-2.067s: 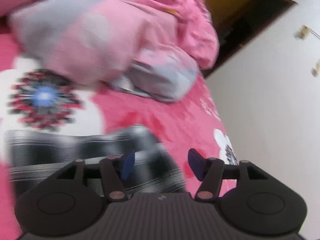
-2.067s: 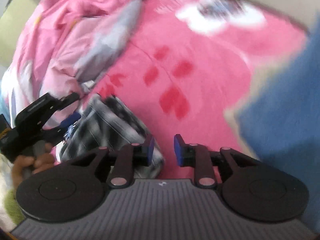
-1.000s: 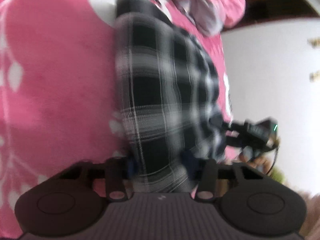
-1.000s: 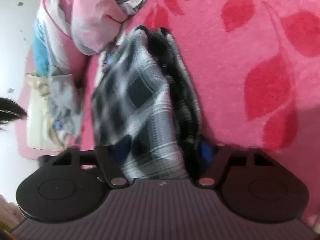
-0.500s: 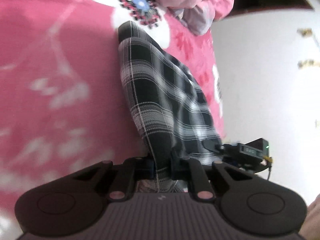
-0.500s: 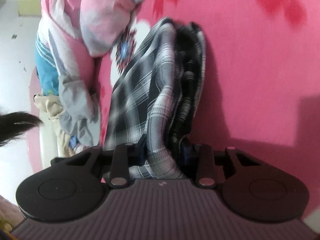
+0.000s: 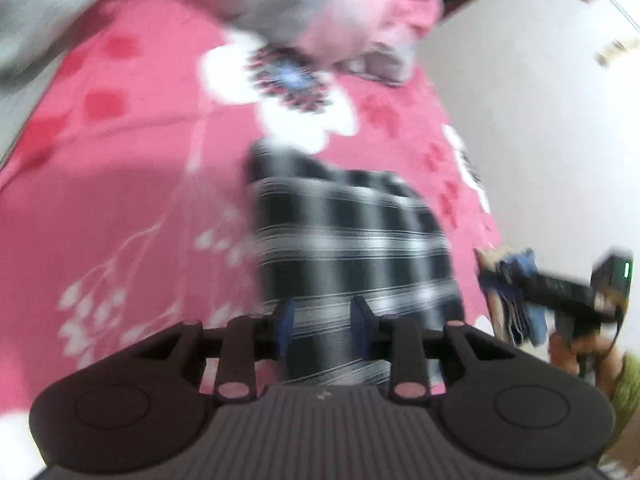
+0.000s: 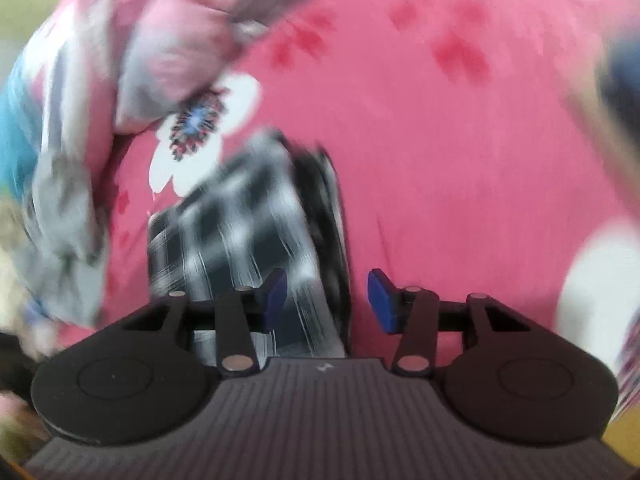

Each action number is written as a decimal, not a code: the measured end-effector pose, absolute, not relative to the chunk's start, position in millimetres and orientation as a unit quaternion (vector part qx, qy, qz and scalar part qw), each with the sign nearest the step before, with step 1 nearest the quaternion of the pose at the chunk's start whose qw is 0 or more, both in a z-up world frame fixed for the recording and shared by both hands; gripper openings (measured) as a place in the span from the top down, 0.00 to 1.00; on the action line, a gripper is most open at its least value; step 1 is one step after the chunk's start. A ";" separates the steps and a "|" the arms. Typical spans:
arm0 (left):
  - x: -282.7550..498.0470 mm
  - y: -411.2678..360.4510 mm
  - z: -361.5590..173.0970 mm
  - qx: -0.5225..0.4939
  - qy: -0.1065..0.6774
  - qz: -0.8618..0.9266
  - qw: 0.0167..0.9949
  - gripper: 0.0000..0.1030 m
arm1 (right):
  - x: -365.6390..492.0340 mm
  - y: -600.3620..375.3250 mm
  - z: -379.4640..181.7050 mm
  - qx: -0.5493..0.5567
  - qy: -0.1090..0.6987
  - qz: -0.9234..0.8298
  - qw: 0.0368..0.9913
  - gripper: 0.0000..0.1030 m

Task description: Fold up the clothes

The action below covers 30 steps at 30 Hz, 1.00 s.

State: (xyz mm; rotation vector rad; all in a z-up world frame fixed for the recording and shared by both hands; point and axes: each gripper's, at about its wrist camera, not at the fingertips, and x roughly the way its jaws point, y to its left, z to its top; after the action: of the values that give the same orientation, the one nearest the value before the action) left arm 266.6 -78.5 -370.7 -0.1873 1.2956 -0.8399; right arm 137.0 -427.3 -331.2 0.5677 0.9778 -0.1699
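Left gripper [image 7: 322, 322] jaws spread, plaid garment [image 7: 348, 232] between them, grip unclear. Right gripper [image 8: 327, 294] jaws spread, garment under left jaw. Pink bed [image 7: 120, 184] below.

A pink bedsheet [image 7: 120, 184] with red leaves and a white flower [image 7: 288, 92] covers the bed. A crumpled pink and grey quilt [image 7: 320, 4] lies at its far end. A white wall [image 7: 540, 120] stands beside the bed.
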 end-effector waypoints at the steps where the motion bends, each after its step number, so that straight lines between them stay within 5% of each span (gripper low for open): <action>1: 263.6 -87.8 -370.2 -0.067 0.577 -0.388 0.716 0.67 | 142.5 -420.4 -326.9 0.237 0.453 -0.071 0.856 0.63; 8: 244.3 -120.5 -400.9 0.011 0.560 -0.398 0.727 0.66 | 176.4 -396.3 -400.8 0.162 0.503 -0.083 0.845 0.64; 16: 257.8 -114.0 -404.5 -0.004 0.564 -0.408 0.718 0.61 | 182.0 -402.2 -344.5 0.157 0.442 -0.125 0.874 0.76; 23: 255.1 -111.2 -406.0 -0.003 0.560 -0.417 0.716 0.61 | 223.1 -434.2 -399.4 0.255 0.442 -0.157 0.845 0.79; 30: 257.0 -112.1 -405.0 -0.004 0.563 -0.413 0.715 0.61 | 213.5 -432.3 -355.3 0.256 0.404 -0.164 0.863 0.84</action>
State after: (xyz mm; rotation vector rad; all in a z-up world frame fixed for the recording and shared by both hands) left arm 257.0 -112.1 -405.0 -0.0089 1.2475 -0.9155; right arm 213.5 -432.3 -355.3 0.5361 0.8461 -0.3445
